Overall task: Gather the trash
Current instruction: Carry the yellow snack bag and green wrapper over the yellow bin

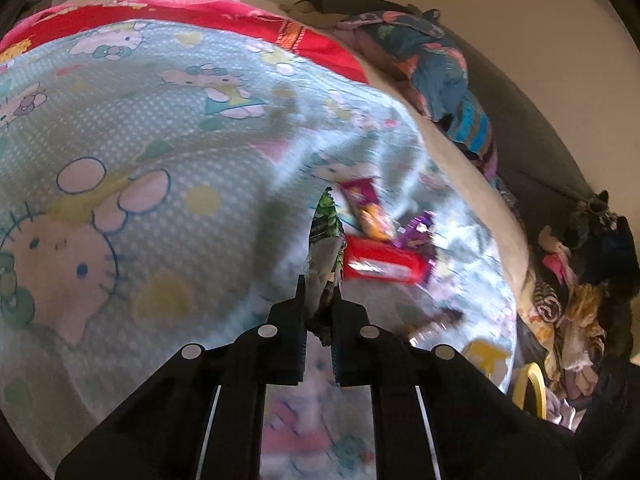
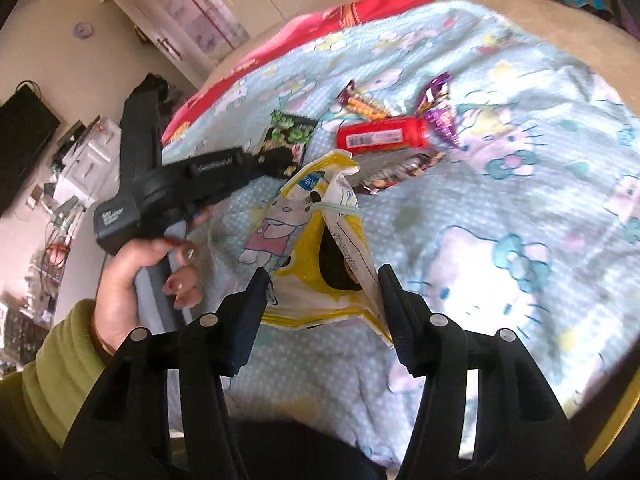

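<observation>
Right wrist view, nearest first: right gripper (image 2: 322,308) angled down over bed sheet (image 2: 500,216), jaws half spread around yellow-and-white bag (image 2: 320,248), right finger touching bag's edge, left finger (image 2: 250,320) apart from it; cannot tell whether truly pinched. Bag crumpled, mouth gaping dark toward lens. Just left, one hand (image 2: 136,276) with green sleeve (image 2: 52,368) wrapped round handle of left gripper (image 2: 286,160), pointing away and downward across sheet toward green wrapper (image 2: 294,132). Beyond bag, four more pieces of trash on sheet: dark wrapper (image 2: 400,170) just behind bag, red packet (image 2: 382,136) past it, orange-and-maroon wrapper (image 2: 362,104) and purple wrapper (image 2: 438,108) farthest, close together. Red blanket (image 2: 360,12) at sheet's far edge; white cabinets (image 2: 200,20) beyond bed.

Left wrist view: jaws clenched on green wrapper's lower end, wrapper standing up between fingertips. Right of it red packet, then purple and orange-and-maroon wrappers behind, all blurred. One heap of mixed clothes (image 1: 440,64) along bed's far right edge.

Count: five wrappers or packets, one bag, two grippers, one hand visible.
</observation>
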`<state>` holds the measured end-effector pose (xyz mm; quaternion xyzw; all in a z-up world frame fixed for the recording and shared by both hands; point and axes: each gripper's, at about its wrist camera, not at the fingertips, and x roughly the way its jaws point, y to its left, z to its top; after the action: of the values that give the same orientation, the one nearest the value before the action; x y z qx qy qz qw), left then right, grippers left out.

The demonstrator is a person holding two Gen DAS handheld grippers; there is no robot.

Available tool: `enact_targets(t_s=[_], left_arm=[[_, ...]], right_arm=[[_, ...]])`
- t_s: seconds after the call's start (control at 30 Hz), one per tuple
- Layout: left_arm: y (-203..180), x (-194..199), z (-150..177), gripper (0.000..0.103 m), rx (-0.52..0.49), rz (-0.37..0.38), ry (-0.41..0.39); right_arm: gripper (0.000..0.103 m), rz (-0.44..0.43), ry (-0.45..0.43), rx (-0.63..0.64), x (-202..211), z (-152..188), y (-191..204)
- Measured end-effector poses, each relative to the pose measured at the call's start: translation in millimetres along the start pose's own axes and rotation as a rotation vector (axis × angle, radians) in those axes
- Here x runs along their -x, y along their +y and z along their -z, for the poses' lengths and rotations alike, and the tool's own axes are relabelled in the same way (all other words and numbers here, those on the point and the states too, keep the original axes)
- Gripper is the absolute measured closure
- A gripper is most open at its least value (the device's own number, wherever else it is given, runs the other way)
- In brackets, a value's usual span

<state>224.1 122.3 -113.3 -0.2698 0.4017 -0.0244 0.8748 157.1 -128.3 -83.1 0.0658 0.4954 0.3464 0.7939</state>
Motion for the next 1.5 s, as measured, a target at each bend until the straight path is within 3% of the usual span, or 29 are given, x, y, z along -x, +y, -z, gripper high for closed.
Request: enact_targets(t_s=[0.37,0.83,1.5], left_arm=[[-52.1,54.4,31.8,0.094,-0.118,0.077,-0.077],[-111.9,96.8,59.9,0.094,-0.25,0.169,-0.101],[-174.3,110.3,87.4,0.094,-0.396,0.262,-0.078]], right_arm=[[0.055,0.032,-0.148,-0.049,58.4,18.6,-10.9],[0.055,0.107,-0.296,-0.072,104.4,26.9,-24.3],[0.055,0.201,-0.409,-0.154,163.8,46.2,-67.0]])
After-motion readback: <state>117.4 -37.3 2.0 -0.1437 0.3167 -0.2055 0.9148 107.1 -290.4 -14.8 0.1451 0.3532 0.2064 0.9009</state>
